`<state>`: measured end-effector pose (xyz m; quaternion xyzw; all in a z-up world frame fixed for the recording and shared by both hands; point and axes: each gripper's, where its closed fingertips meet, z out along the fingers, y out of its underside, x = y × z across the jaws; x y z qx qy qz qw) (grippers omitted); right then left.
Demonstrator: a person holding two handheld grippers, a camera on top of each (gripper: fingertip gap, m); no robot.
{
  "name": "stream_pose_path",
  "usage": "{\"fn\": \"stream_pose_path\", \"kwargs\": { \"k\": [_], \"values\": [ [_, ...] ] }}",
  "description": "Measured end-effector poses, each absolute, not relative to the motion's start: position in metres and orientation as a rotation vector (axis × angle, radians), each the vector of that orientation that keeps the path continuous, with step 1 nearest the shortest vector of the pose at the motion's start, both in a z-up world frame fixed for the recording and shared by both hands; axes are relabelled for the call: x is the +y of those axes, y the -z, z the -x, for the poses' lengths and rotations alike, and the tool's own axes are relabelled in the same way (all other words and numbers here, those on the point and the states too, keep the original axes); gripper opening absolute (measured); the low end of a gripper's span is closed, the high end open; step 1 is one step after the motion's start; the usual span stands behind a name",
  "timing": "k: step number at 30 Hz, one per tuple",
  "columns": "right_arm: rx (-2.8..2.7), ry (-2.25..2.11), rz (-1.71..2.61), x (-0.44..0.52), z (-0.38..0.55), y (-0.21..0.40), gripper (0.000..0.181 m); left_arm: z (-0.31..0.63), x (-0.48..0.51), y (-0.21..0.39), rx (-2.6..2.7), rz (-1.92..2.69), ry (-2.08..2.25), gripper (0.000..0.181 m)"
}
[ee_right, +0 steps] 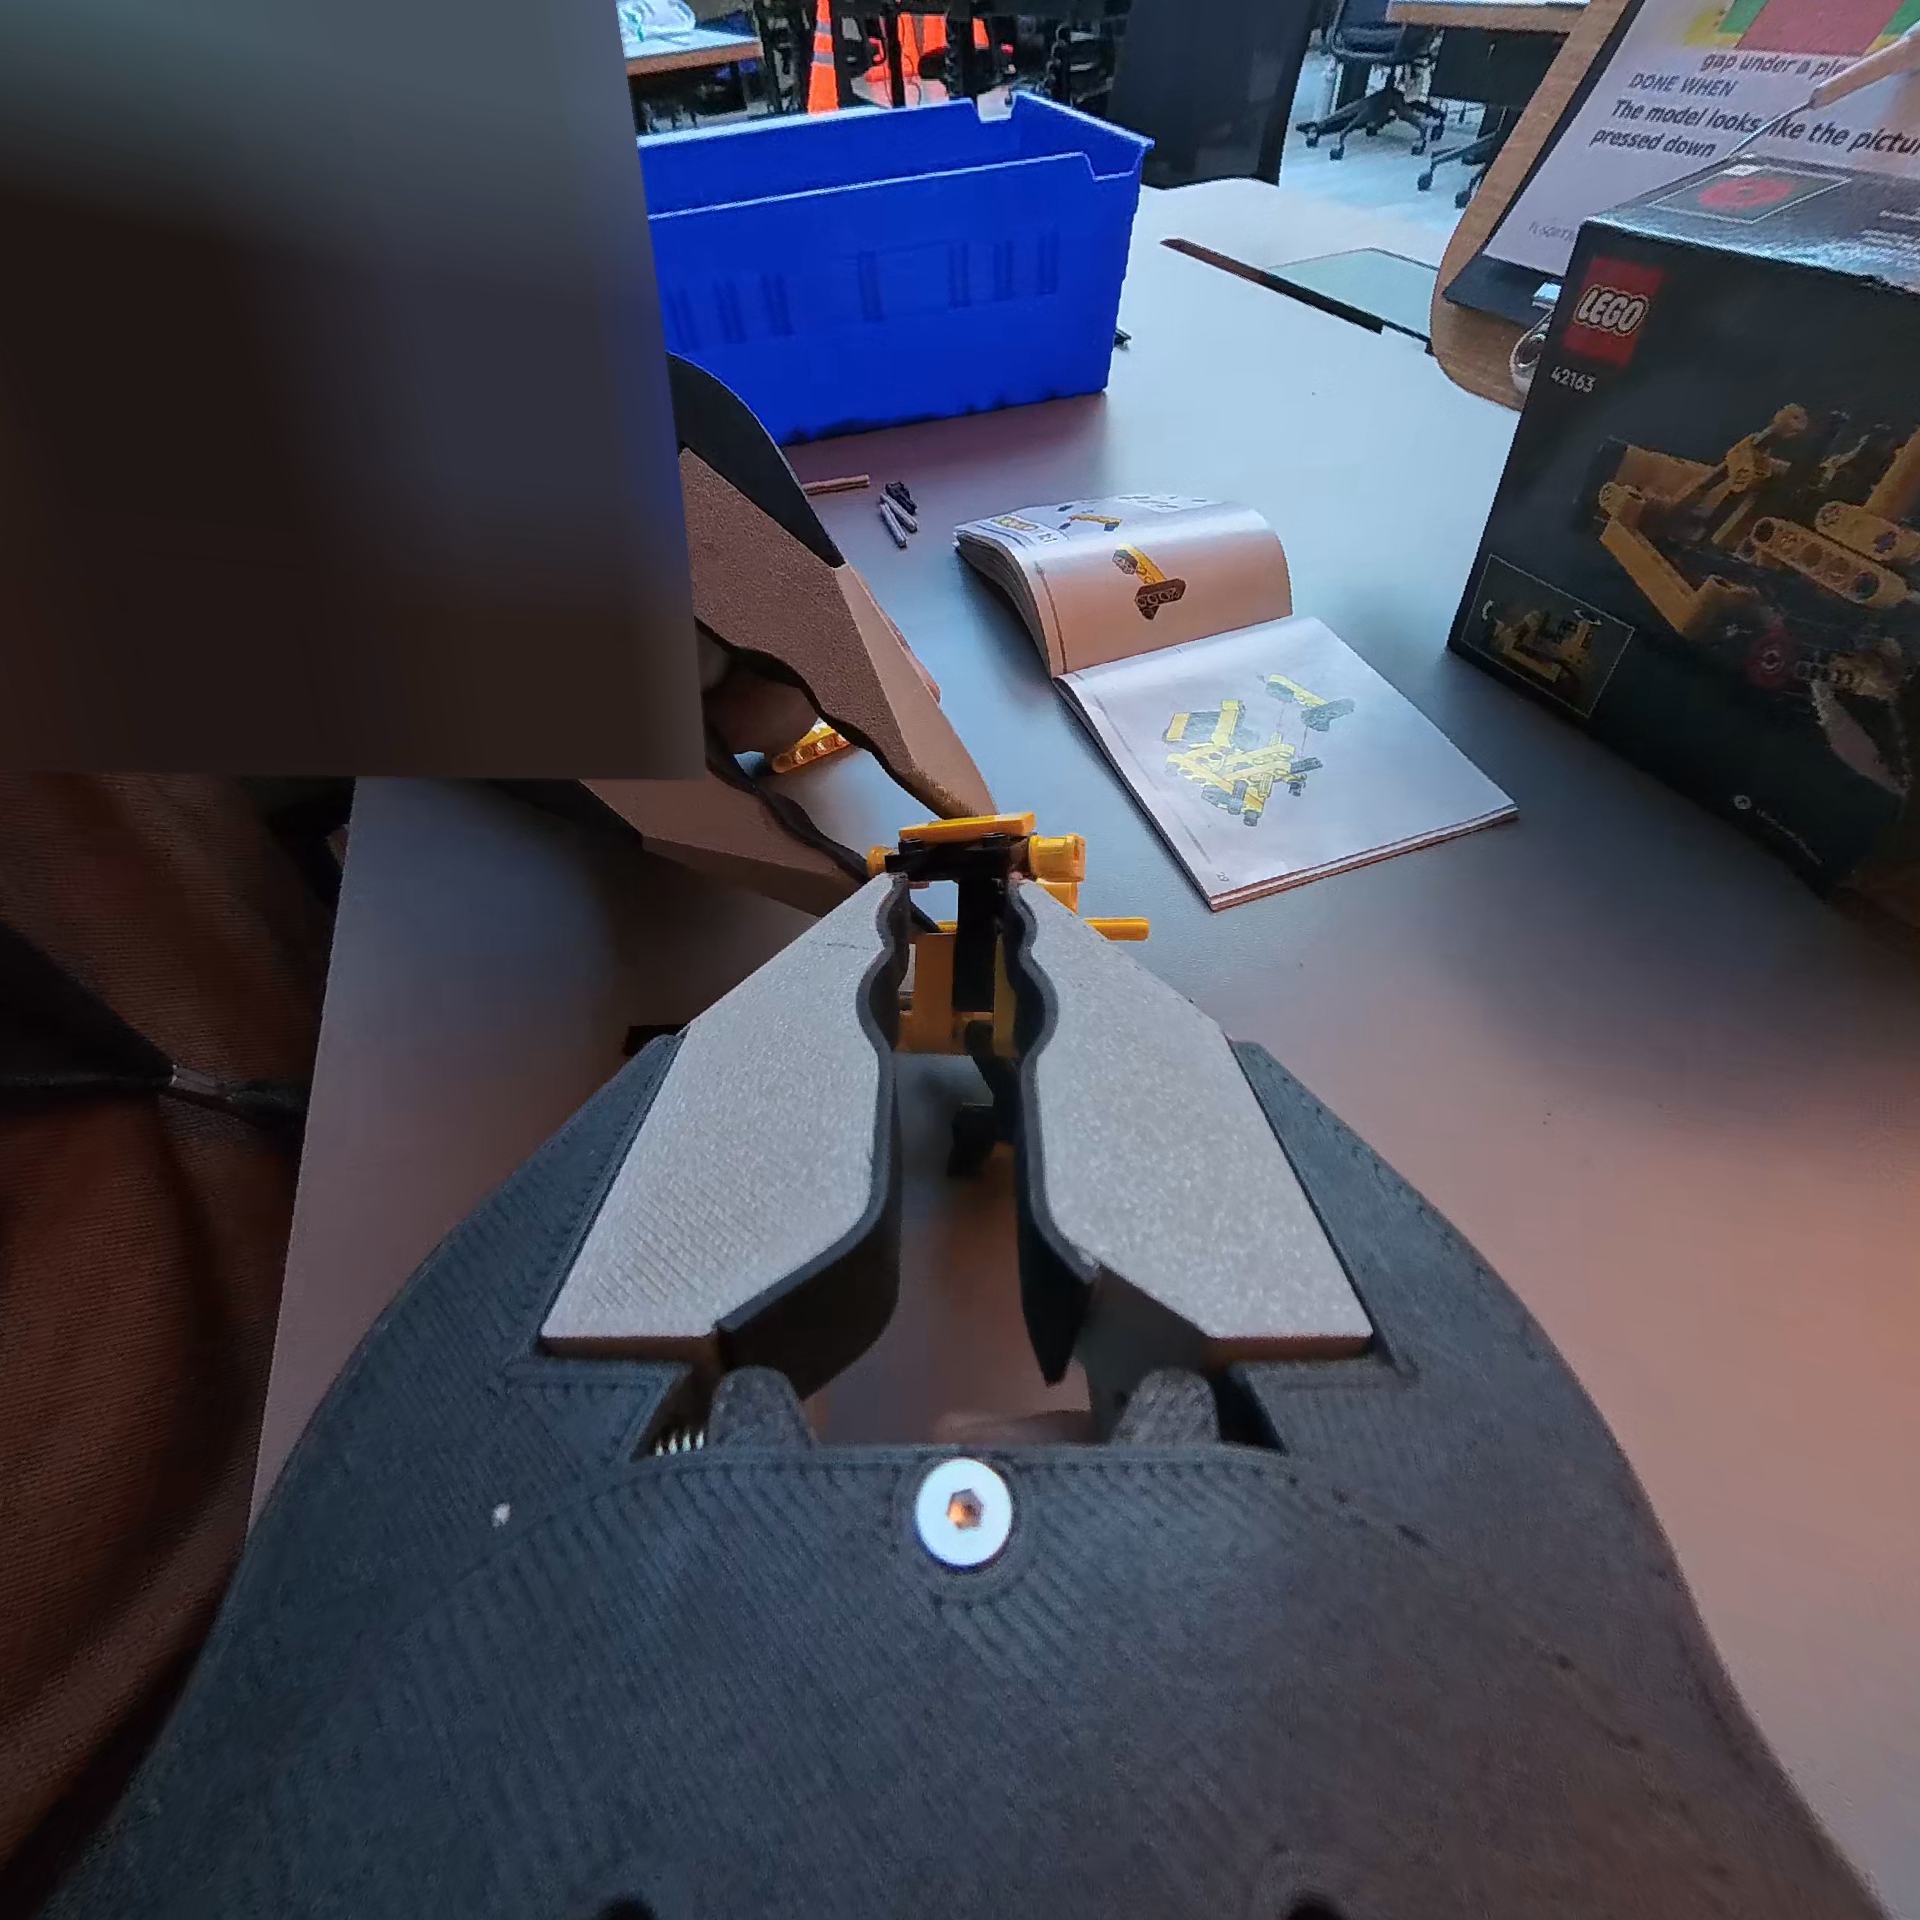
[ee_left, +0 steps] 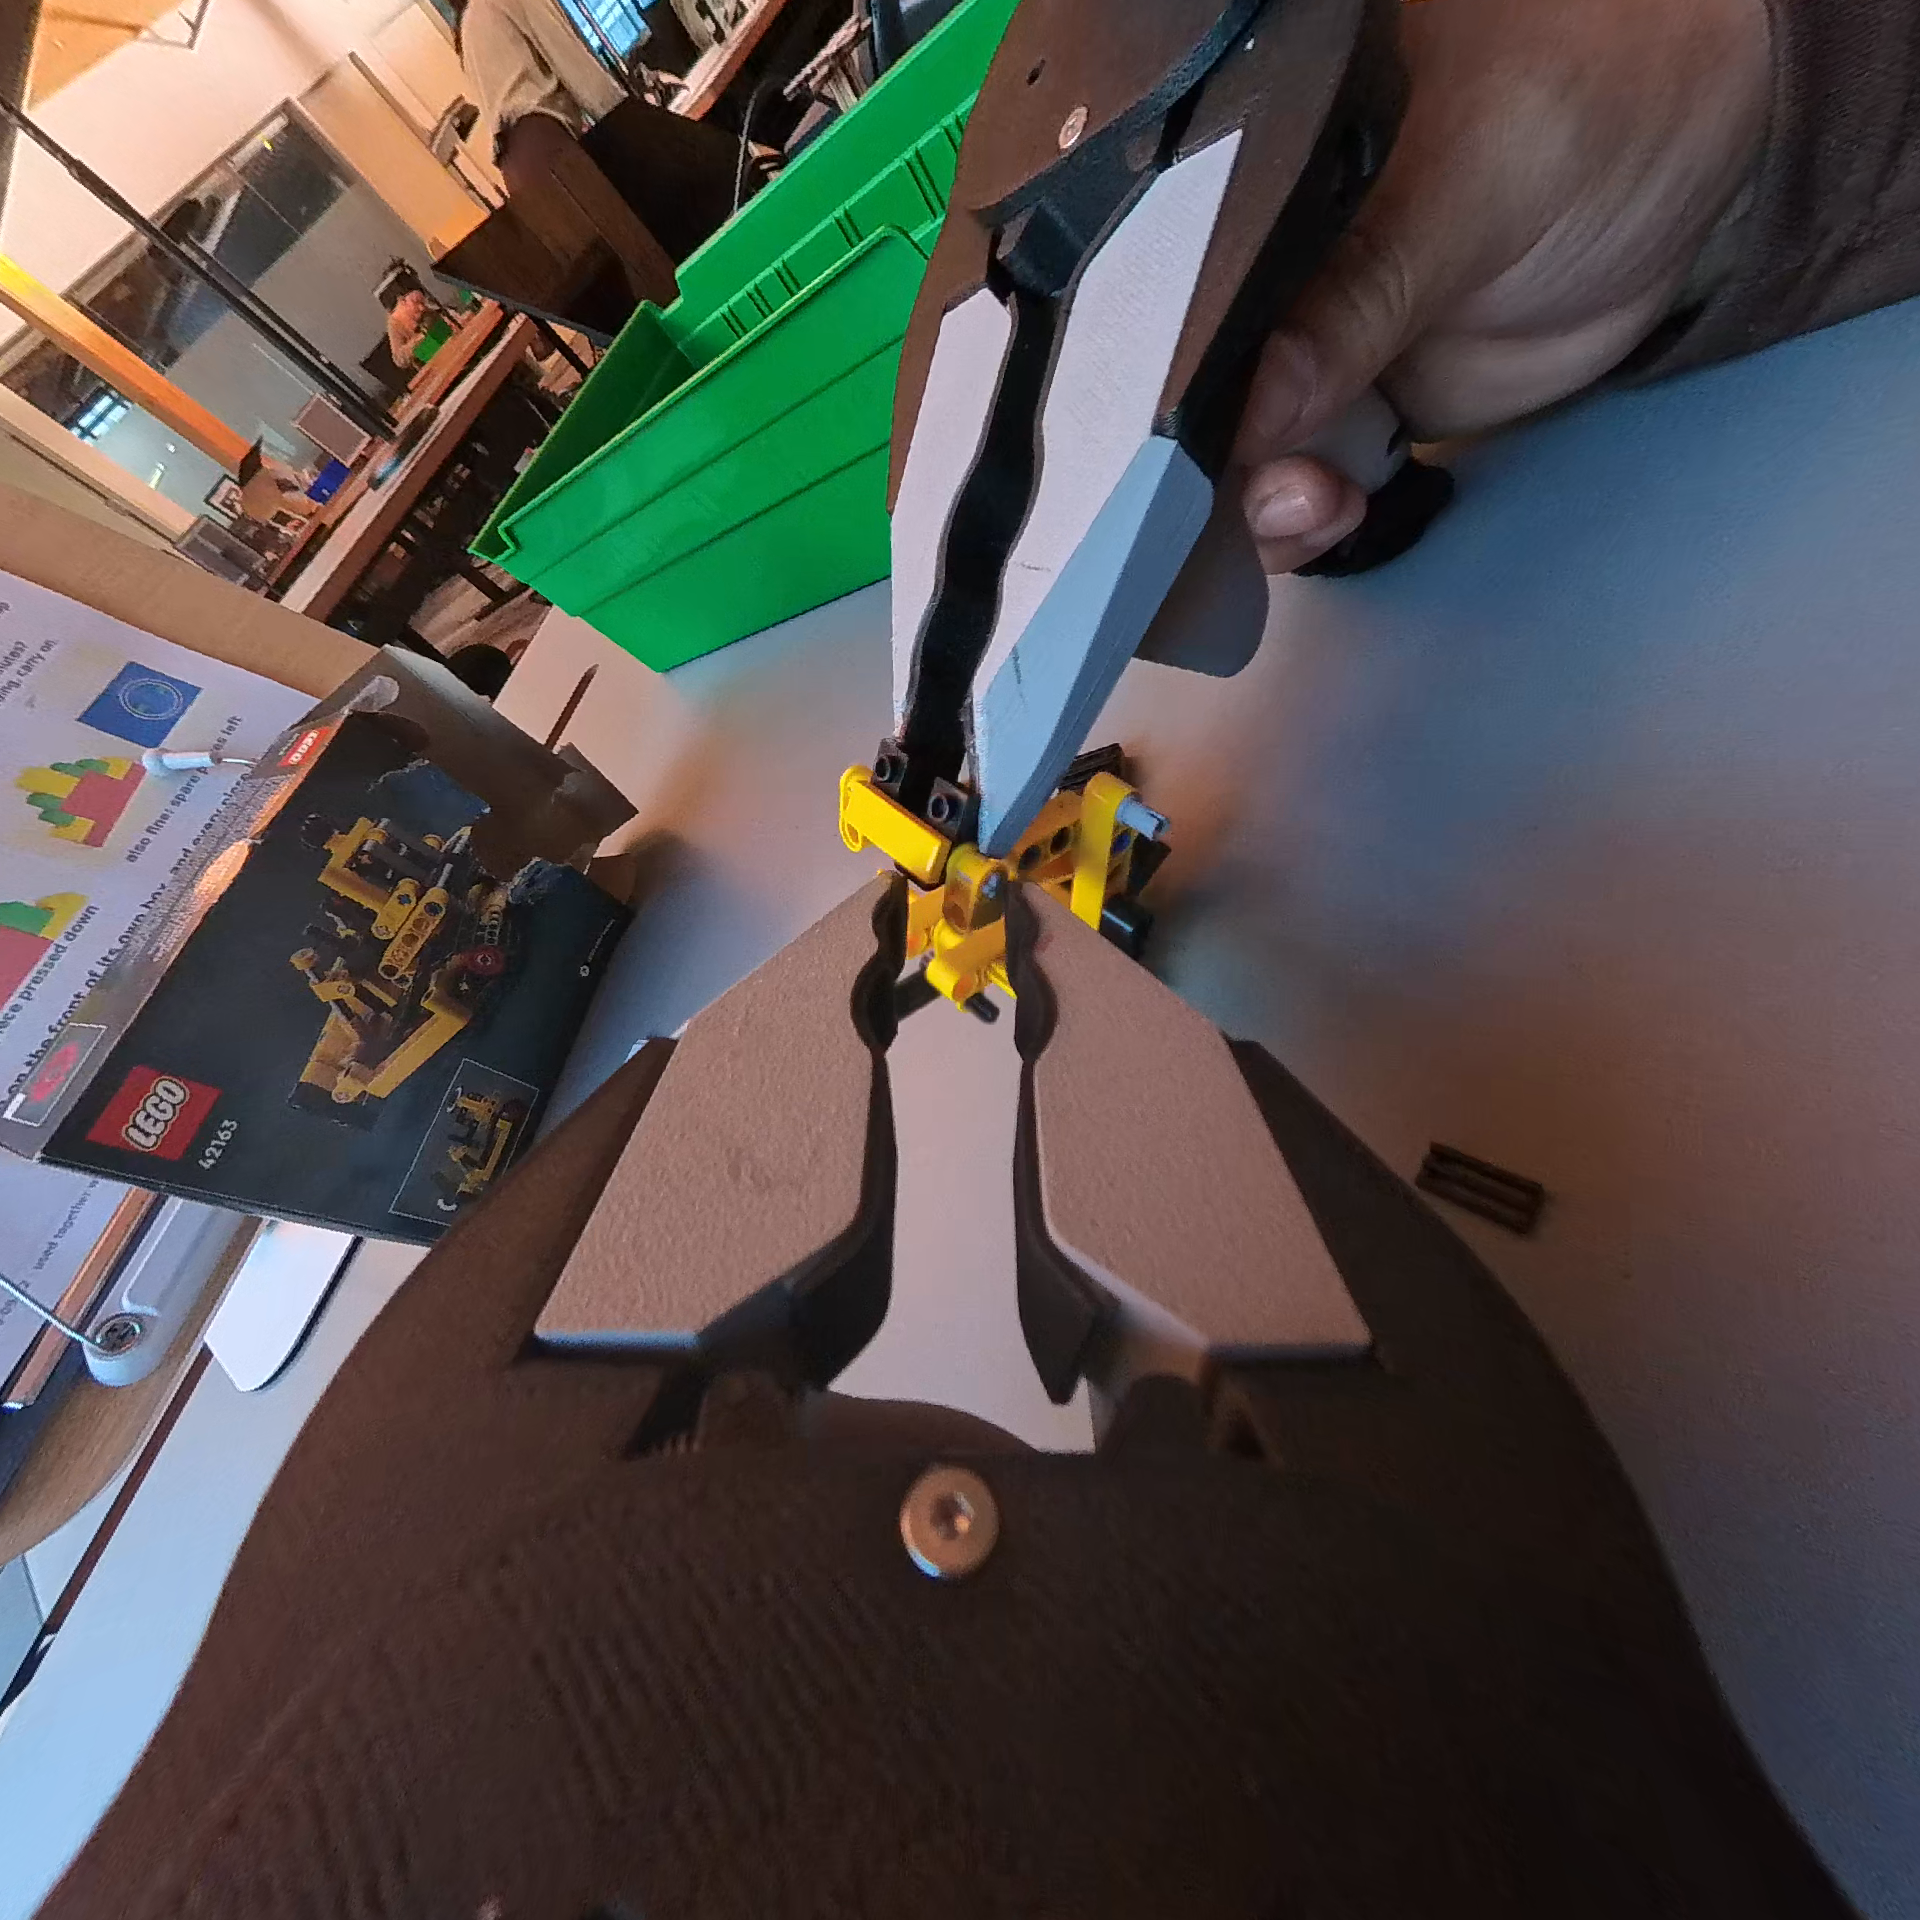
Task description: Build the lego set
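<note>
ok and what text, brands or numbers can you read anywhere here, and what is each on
I do not quote writing; these are the things that bear it.
Dark set box: a red logo patch and a number on its front, legible.
White printed sheet on a wooden board: several lines, legible.
Open instruction booklet: small page marks, too small to read.
Lego model: none seen.

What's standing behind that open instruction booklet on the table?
Behind the booklet sits a blue bin, with a few small dark pins lying on the table between them. The bin's near wall hides whatever is inside it.
</note>
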<state>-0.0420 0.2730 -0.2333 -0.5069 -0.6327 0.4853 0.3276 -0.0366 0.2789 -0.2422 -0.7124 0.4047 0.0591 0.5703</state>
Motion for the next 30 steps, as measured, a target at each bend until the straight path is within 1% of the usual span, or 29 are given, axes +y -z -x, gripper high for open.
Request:
{"fn": "stream_pose_path", "kwargs": {
  "k": [30],
  "values": [
    [-1.691, -1.26, 1.361, 0.2722, 0.0422, 0.2396, 0.016, 0.0358, 0.2799, 0.2457, 0.973, 1.667, -0.168, 0.017]
  ]
}}
